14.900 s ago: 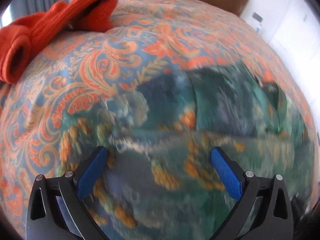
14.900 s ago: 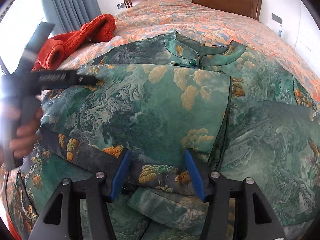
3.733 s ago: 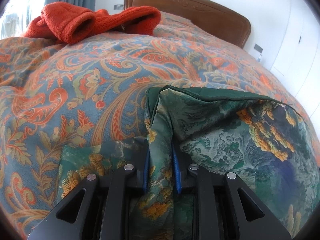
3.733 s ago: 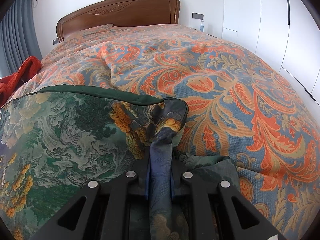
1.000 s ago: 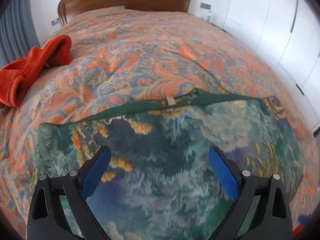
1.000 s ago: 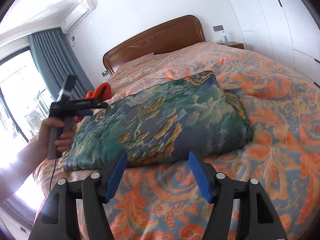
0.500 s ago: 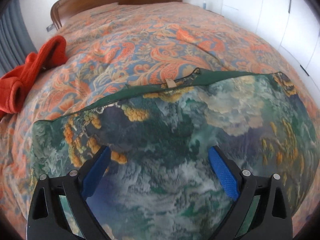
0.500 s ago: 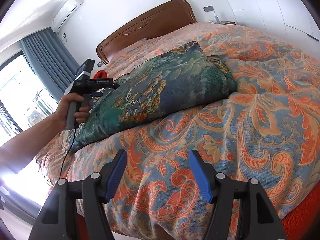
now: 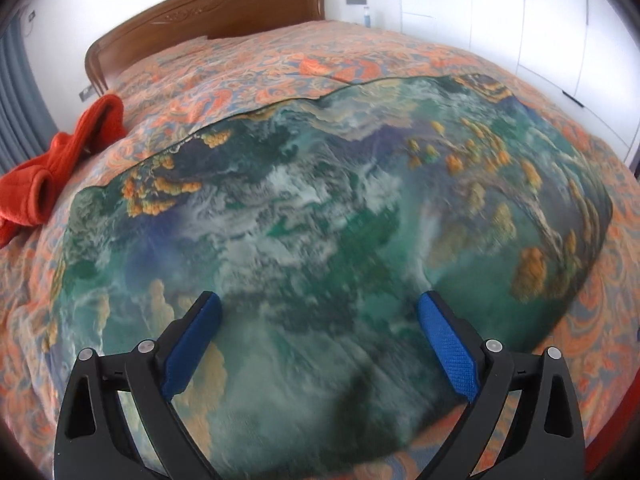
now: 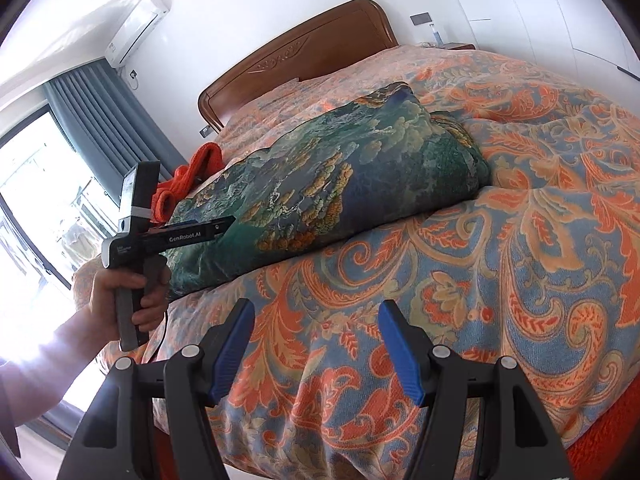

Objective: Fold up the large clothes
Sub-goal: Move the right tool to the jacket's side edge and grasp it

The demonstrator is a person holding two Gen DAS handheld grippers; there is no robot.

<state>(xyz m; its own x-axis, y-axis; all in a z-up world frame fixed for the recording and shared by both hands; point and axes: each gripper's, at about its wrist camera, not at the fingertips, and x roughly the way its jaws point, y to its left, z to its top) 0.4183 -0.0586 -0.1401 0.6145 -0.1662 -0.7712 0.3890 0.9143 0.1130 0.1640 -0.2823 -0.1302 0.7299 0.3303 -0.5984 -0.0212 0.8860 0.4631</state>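
We saw the green garment (image 9: 332, 216) lying folded into a thick rectangle on the bed (image 10: 500, 248), toward its foot edge, with the orange sweater (image 9: 60, 172) well apart near the window-side edge. Our left gripper (image 9: 318, 330) hung over the garment with its jaws wide apart, holding nothing. Our right gripper (image 10: 316, 344) stood off beyond the foot edge of the bed, jaws likewise apart and empty, above the patterned bedspread (image 10: 520, 300)

green garment (image 9: 320, 220) near edge motion-blurred
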